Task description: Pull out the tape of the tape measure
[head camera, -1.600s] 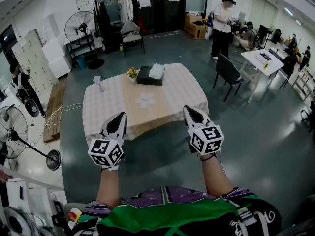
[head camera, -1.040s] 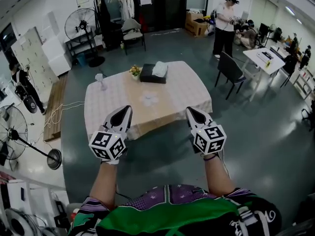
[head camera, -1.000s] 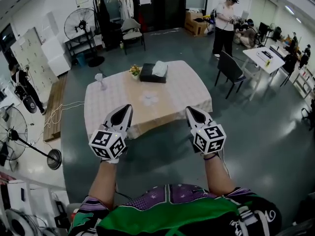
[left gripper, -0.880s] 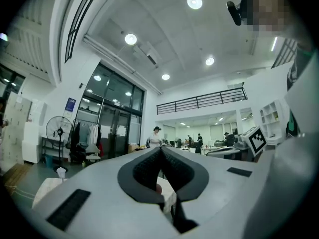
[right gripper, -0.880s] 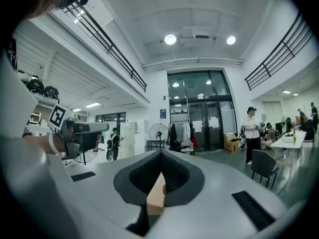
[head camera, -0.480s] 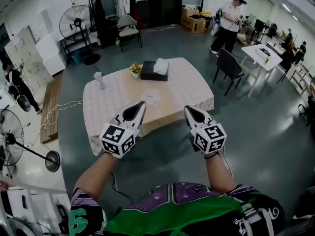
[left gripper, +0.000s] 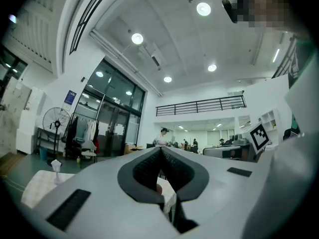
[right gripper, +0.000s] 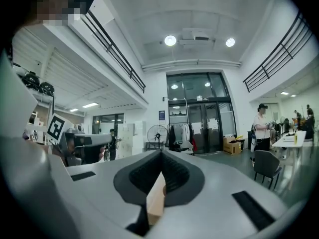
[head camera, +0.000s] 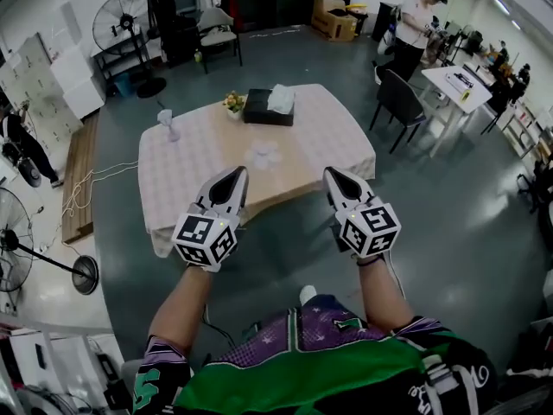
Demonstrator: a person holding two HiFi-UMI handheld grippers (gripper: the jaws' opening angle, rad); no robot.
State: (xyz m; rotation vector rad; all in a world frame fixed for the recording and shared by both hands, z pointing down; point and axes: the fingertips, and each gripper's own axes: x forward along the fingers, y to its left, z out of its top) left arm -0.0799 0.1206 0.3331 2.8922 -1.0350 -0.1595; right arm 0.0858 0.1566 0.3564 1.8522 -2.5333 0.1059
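A table with a pale checked cloth [head camera: 194, 175] stands ahead of me in the head view. Near its middle lies a small pale round thing [head camera: 262, 154], too small to tell whether it is the tape measure. My left gripper [head camera: 235, 173] and right gripper [head camera: 331, 173] are held level in front of the table's near edge, short of anything on it. In the left gripper view the left gripper [left gripper: 160, 151] has its jaws pressed together with nothing between them. The right gripper [right gripper: 161, 156] looks the same in the right gripper view.
On the table's far side sit a black tissue box [head camera: 266, 111], a small flower pot [head camera: 232, 102] and a glass [head camera: 166, 121]. A dark chair [head camera: 399, 102] stands right of the table, a person [head camera: 416, 24] beyond it. Standing fans [head camera: 121, 15] line the left.
The table has come nearer in the head view. My left gripper has shifted inward to the right and forward; the right gripper has edged forward. Both have stayed shut.
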